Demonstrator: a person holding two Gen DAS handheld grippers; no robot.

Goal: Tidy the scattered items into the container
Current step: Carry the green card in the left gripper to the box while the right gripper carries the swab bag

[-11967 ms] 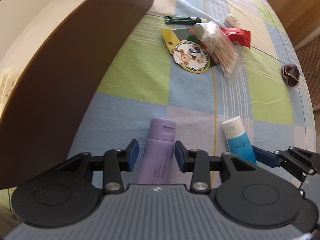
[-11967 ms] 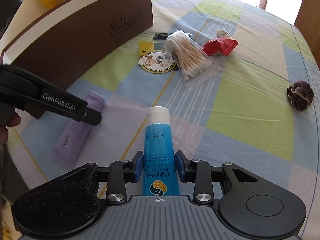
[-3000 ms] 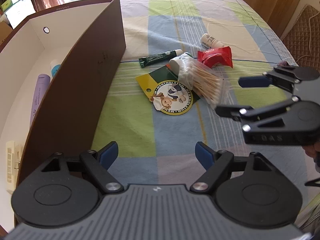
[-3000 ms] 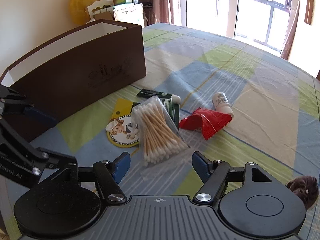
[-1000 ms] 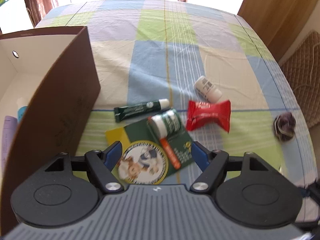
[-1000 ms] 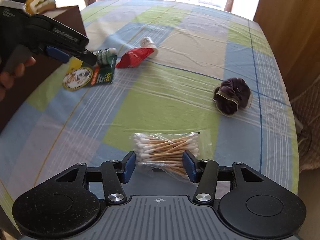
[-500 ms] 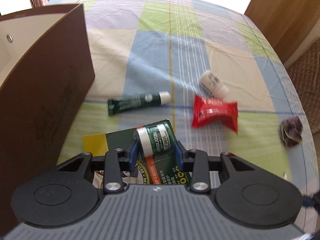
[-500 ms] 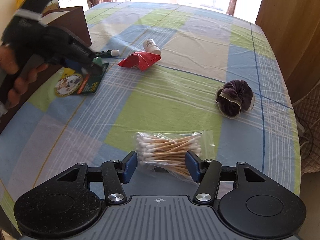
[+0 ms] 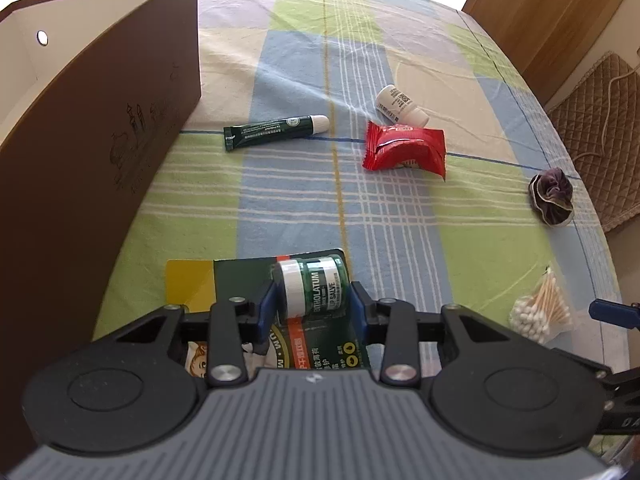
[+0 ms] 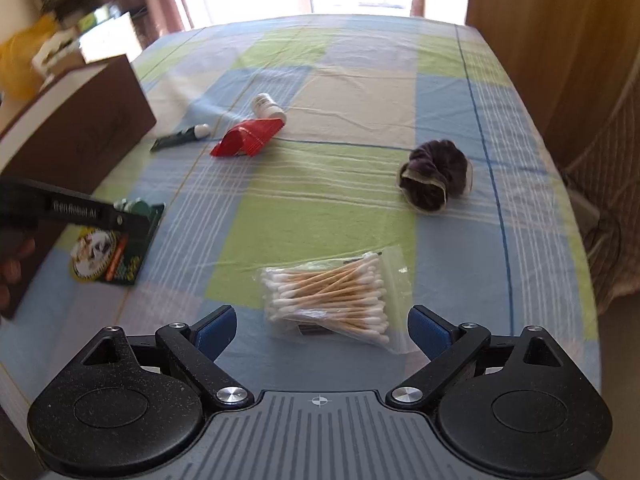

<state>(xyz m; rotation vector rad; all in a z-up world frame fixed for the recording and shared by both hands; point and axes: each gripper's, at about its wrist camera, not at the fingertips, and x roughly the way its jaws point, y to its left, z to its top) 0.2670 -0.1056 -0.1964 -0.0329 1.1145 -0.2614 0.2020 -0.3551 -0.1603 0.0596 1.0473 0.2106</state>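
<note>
Since half a second ago, the right claw (image 10: 322, 330) has spread its fingers wide around the bag of cotton swabs (image 10: 334, 296), which lies loose on the checked surface (image 10: 360, 92), while the left claw (image 9: 312, 306) stays pinched on the small green lip-salve jar (image 9: 312, 290) fixed to its printed card (image 9: 256, 280). The jar is round and smooth, so it may twist or slip between the pads, and the wide card hanging off it could catch the rim of the brown container (image 9: 104, 92) on the way in. The swab bag's slack plastic may slide out of a light grip. A green tube (image 9: 276, 131), a red packet (image 9: 404, 152), a white bottle (image 9: 398, 105) and a dark scrunchie (image 9: 551, 196) still lie outside the container.
</note>
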